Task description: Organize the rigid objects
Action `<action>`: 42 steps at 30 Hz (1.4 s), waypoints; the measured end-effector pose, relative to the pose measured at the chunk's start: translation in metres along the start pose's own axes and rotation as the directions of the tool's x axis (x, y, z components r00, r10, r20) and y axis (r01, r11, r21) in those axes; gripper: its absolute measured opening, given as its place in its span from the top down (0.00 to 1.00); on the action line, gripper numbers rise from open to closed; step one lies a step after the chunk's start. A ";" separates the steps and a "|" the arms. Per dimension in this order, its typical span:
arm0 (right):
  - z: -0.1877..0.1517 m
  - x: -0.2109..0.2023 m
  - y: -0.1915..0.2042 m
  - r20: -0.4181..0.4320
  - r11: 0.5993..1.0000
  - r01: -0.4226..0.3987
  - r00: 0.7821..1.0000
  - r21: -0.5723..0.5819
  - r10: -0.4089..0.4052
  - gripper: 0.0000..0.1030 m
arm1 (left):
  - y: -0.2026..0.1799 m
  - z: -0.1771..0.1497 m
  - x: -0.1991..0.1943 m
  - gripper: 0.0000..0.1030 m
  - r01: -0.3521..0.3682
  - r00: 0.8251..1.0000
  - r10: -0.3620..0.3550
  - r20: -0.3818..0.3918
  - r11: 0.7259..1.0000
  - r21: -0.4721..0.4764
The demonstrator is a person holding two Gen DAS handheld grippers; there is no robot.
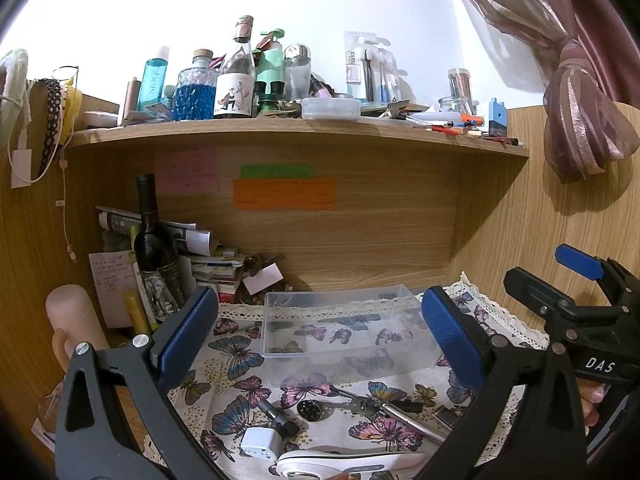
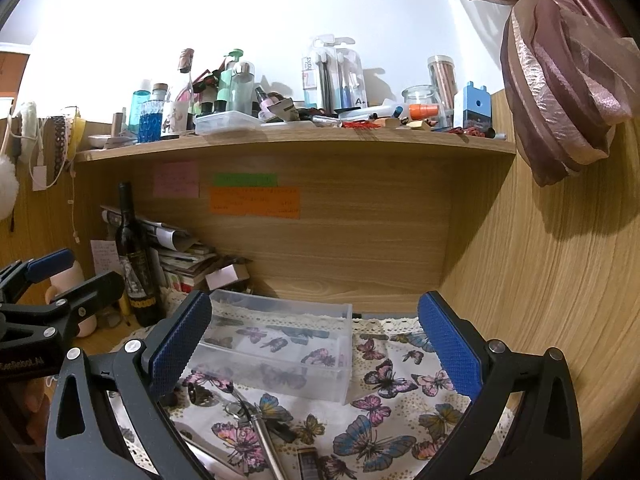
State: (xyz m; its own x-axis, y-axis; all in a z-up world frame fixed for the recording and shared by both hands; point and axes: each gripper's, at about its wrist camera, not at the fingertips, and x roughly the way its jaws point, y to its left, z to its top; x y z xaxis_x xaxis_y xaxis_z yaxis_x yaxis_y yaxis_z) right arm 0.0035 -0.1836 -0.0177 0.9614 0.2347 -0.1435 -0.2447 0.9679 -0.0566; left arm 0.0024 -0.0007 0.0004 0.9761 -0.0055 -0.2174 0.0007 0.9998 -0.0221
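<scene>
Both claws are spread wide and hold nothing: the left claw (image 1: 320, 332) and the right claw (image 2: 316, 344) each hover above the butterfly cloth (image 2: 384, 412) on the surface. Ahead, between each one's fingers, sits the clear plastic box (image 1: 344, 332); keys (image 1: 360, 400) lie nearer, below.

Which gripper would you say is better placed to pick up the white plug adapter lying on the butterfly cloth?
Left, probably: the left gripper, open, has the white adapter directly below between its fingers; the right wrist view doesn't show it.
</scene>
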 end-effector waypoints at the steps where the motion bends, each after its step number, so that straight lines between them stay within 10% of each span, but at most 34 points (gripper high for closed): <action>1: 0.000 0.000 0.000 0.001 1.000 0.001 1.000 0.000 -0.001 0.00 | 0.001 0.003 -0.003 0.00 0.000 1.000 0.000 0.003 1.000 -0.002; 42: 0.001 -0.005 0.005 0.016 1.000 -0.017 1.000 -0.020 0.017 0.00 | -0.004 0.005 -0.006 0.00 0.019 1.000 -0.019 0.002 1.000 -0.006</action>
State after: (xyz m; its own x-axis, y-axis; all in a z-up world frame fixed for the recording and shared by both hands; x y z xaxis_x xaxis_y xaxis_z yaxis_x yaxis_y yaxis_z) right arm -0.0022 -0.1794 -0.0166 0.9588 0.2529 -0.1290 -0.2636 0.9618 -0.0737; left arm -0.0021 -0.0050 0.0070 0.9763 -0.0244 -0.2152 0.0179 0.9993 -0.0322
